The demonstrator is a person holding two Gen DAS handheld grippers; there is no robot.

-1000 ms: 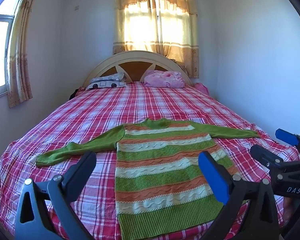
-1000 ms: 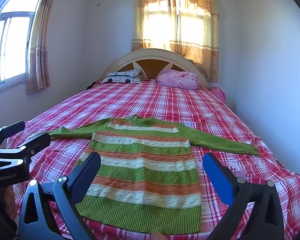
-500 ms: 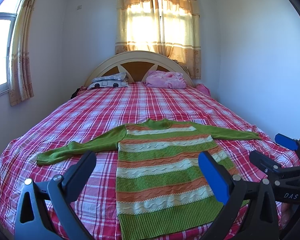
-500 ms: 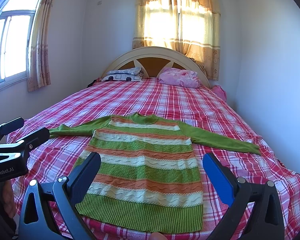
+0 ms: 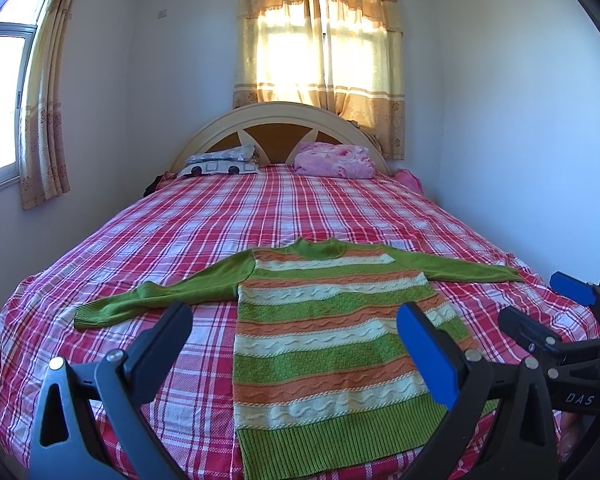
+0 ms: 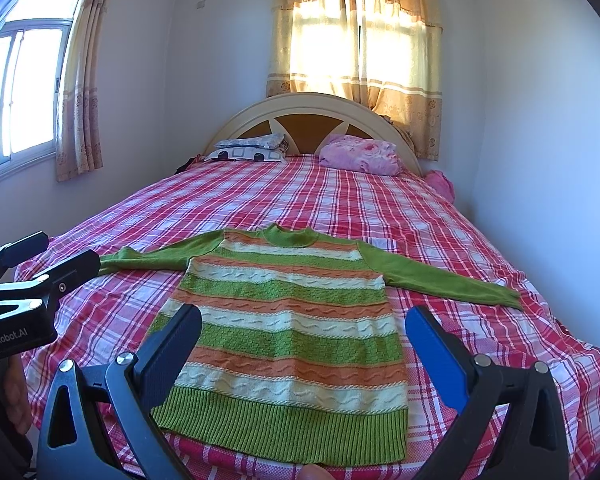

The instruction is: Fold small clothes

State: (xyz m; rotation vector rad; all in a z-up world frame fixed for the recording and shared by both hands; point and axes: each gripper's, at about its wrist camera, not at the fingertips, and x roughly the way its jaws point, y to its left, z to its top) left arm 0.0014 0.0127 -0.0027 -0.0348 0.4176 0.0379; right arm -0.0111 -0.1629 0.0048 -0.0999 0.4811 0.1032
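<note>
A small knit sweater (image 5: 324, 320) (image 6: 288, 320) with green, orange and cream stripes lies flat, face up, at the foot of the bed, both green sleeves spread out sideways. My left gripper (image 5: 296, 336) hovers open above its hem, over the left half. My right gripper (image 6: 304, 340) hangs open above the lower part of the sweater. Nothing is between either pair of fingers. The right gripper (image 5: 540, 304) shows at the right edge of the left wrist view, and the left gripper (image 6: 52, 252) at the left edge of the right wrist view.
The bed (image 5: 260, 208) has a red and white plaid sheet. A patterned pillow (image 5: 220, 162) and a pink bundle (image 5: 332, 160) lie by the headboard (image 5: 280, 124). Walls stand close on both sides, with curtained windows behind and at the left.
Both grippers have tilted or drawn back slightly, so the sweater sits a little lower and farther in view. The sweater itself has not moved.
</note>
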